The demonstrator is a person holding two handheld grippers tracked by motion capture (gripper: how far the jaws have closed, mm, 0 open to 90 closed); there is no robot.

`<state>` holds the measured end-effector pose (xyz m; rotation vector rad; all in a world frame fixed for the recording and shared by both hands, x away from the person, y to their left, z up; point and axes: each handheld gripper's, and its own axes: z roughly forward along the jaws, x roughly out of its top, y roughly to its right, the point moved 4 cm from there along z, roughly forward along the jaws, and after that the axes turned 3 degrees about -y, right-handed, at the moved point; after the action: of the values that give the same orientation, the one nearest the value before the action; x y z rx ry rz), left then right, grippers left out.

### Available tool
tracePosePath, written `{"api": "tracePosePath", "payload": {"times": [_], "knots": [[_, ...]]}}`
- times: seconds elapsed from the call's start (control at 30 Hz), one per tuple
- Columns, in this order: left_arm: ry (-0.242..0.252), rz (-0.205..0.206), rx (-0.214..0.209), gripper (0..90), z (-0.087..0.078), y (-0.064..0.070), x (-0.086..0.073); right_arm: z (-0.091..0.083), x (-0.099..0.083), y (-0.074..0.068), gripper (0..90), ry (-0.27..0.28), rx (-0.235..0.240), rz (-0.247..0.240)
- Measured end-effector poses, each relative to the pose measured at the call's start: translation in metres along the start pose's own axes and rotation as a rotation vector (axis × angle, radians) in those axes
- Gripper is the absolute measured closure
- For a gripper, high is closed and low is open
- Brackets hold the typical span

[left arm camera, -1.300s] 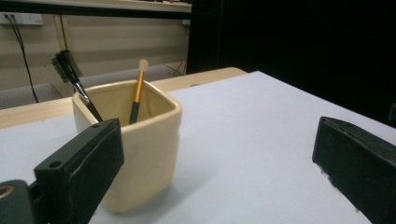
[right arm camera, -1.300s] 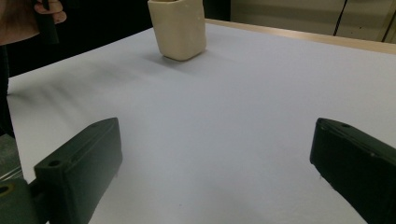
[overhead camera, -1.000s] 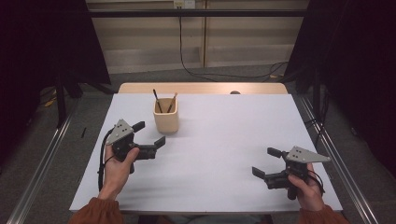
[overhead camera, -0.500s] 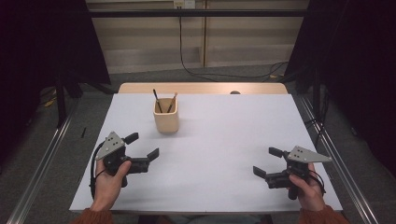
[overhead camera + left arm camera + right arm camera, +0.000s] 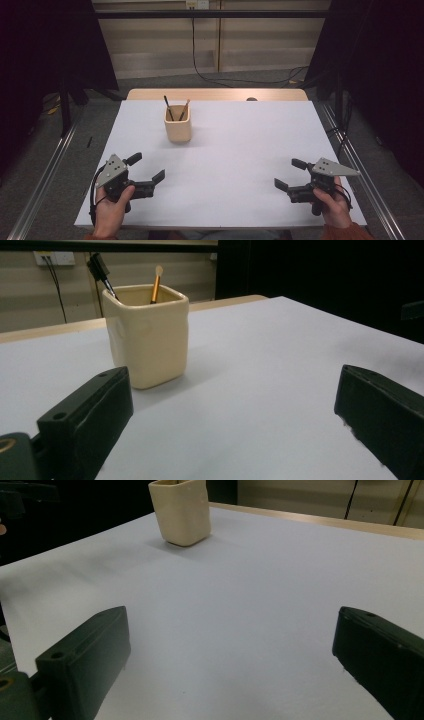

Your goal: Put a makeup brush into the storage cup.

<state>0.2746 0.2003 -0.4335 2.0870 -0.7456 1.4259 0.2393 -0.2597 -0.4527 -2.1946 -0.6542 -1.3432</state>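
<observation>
A cream square cup (image 5: 178, 125) stands upright on the white table (image 5: 235, 145), toward the back left. A black-tipped tool (image 5: 168, 106) and an orange-handled brush (image 5: 184, 108) stick out of it. My left gripper (image 5: 146, 167) rests open near the front left corner, held by a hand, nothing between its jaws. In the left gripper view the cup (image 5: 146, 335) stands ahead, just left of centre. My right gripper (image 5: 291, 173) is open near the front right corner, also empty. The right gripper view has the cup (image 5: 181, 511) far off at upper left.
A wooden strip (image 5: 215, 94) runs along the table's far edge. Metal rails (image 5: 45, 175) flank the table on both sides, and cables (image 5: 220, 75) lie on the floor behind. Wide bare tabletop lies between the two grippers.
My left gripper has drawn back from beside the cup toward the front left corner of the table. The right gripper has barely shifted.
</observation>
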Motion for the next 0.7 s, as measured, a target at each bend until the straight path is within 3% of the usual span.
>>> {"api": "tracePosePath", "payload": {"times": [0.4,0.53,0.57,0.7], "knots": [[0.0,-0.04,0.029,2.2,-0.017,0.003,-0.013,-0.008,-0.003,0.002,1.1,0.006,-0.019,0.008],[0.007,-0.006,0.029,2.2,-0.018,0.0,-0.016,-0.01,-0.004,0.001,1.0,0.006,-0.029,0.005],[0.028,-0.039,0.022,2.2,-0.021,-0.001,-0.016,-0.01,-0.004,0.002,1.0,0.006,-0.03,0.004],[0.038,-0.046,0.0,3.2,-0.021,0.0,-0.016,-0.01,-0.004,0.002,1.0,0.009,-0.033,0.007]]}}
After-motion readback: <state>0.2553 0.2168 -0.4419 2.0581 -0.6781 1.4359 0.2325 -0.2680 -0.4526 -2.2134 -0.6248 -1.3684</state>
